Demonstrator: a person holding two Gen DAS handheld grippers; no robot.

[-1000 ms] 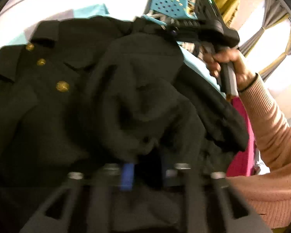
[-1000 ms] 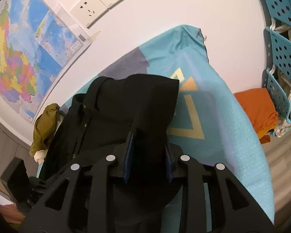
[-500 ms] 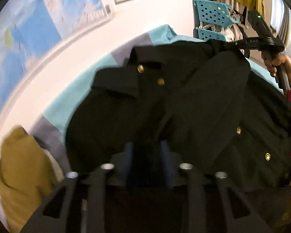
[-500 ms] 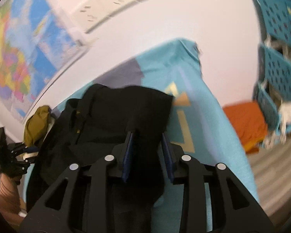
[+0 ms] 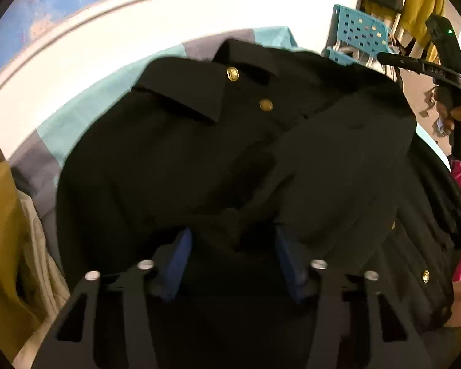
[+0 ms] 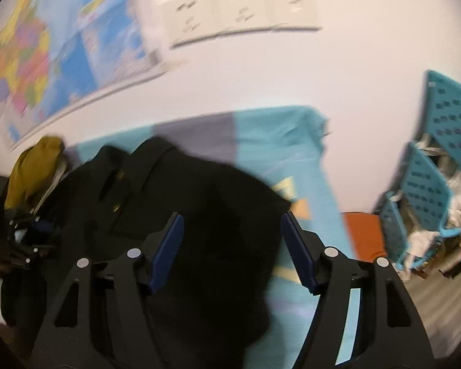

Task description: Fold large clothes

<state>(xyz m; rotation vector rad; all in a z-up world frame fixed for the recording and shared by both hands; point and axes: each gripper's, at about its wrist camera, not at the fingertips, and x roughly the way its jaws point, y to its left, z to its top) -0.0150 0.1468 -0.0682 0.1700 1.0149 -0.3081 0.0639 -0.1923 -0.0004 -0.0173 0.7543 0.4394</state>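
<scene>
A black jacket with gold buttons lies collar-up on the teal and grey bed cover. One sleeve is folded across its front. My left gripper is open just over the jacket's lower part, with dark cloth lying between the blue pads. My right gripper is open above the folded sleeve side of the jacket, and its body shows at the right of the left wrist view. The left gripper shows at the left edge of the right wrist view.
A mustard garment lies heaped at the jacket's left. Teal perforated crates and an orange cloth stand on the floor past the bed's right side. A wall map and sockets are behind.
Both grippers have opened and let go of the black cloth. The sleeve now lies folded across the jacket front. The right gripper has lifted away.
</scene>
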